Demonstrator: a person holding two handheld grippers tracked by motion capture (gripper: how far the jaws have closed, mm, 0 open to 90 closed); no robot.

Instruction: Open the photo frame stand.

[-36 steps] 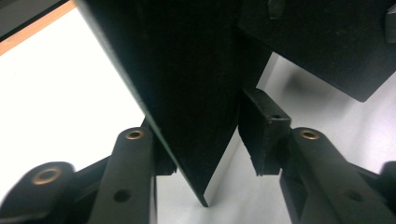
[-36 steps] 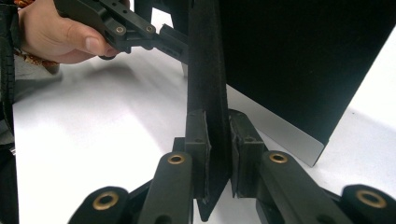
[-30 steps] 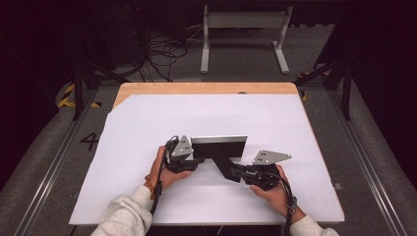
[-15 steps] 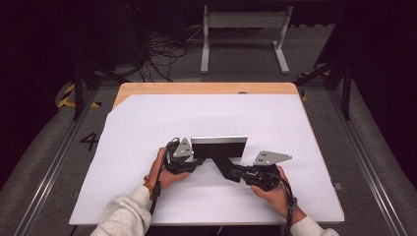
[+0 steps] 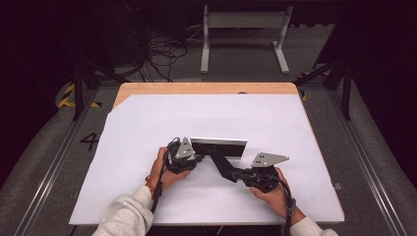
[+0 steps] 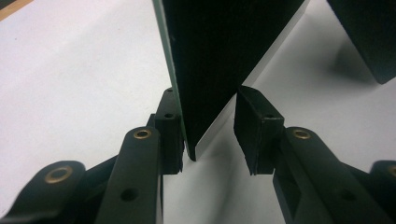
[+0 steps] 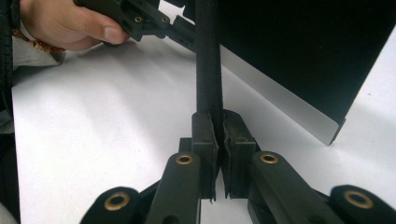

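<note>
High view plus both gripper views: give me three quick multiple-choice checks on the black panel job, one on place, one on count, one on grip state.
1. Where does the upright black panel stand?
A. on the white sheet
B. on the bare wood strip
C. on the floor

2. How many grippers are at the panel pieces?
A. none
B. one
C. two

3. How do the right gripper's jaws stand?
A. wide open
B. shut on the thin black strip
C. open above the sheet

Answers: 1 A, it stands on the white sheet, short of the wood strip. 2 C, the left gripper straddles the panel's corner with jaws open, and the right gripper is on the thin black strip. 3 B, its pads pinch the strip.
</note>
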